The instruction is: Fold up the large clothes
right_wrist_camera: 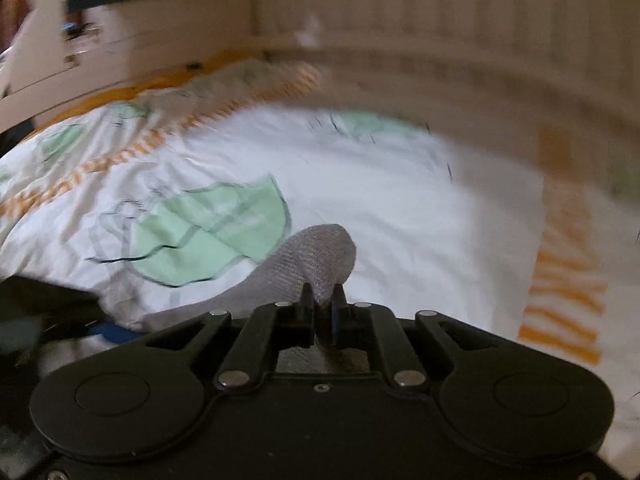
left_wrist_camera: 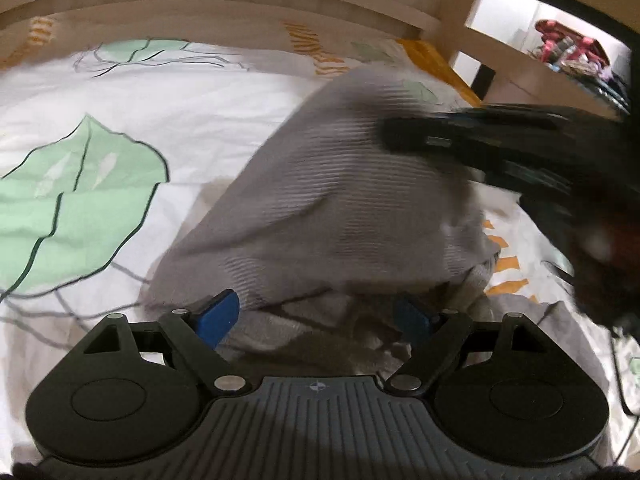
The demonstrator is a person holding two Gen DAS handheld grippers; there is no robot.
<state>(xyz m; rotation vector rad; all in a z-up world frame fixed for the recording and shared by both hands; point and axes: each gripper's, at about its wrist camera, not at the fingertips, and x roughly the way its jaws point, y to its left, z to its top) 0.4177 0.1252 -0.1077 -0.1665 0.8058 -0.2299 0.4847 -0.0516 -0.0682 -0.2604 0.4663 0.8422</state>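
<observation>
**Grey garment lifted by one edge, fold barely begun**

Grey garment (left_wrist_camera: 340, 184), a ribbed knit piece, sits on a bedspread (left_wrist_camera: 160, 92) printed with green leaves and orange stripes. Most of it lies bunched near the left gripper (left_wrist_camera: 316, 316), while one part is raised into a tent-like peak.

That peak hangs from the right gripper (right_wrist_camera: 321, 304). Its jaws are pinched nearly together with a fold of the grey cloth caught between them, and the fabric bulges out just beyond the fingertips in the right wrist view. In the left wrist view the same gripper shows as a dark, blurred shape at the right, at the top of the raised cloth.

The left gripper's jaws stand wide apart. Its blue pads (left_wrist_camera: 218, 314) sit either side of the crumpled lower part of the garment, but they do not appear to press on it; the cloth seems to lie loose between and below them.

As a judgement of progress: the work looks early. No flat, squared shape shows anywhere, no neat crease can be made out, and the lower part is still rumpled. One edge has been picked up; spreading, laying over and smoothing all seem left to do. Blur makes the garment's outline hard to read, so which edge is held I cannot tell.
</observation>
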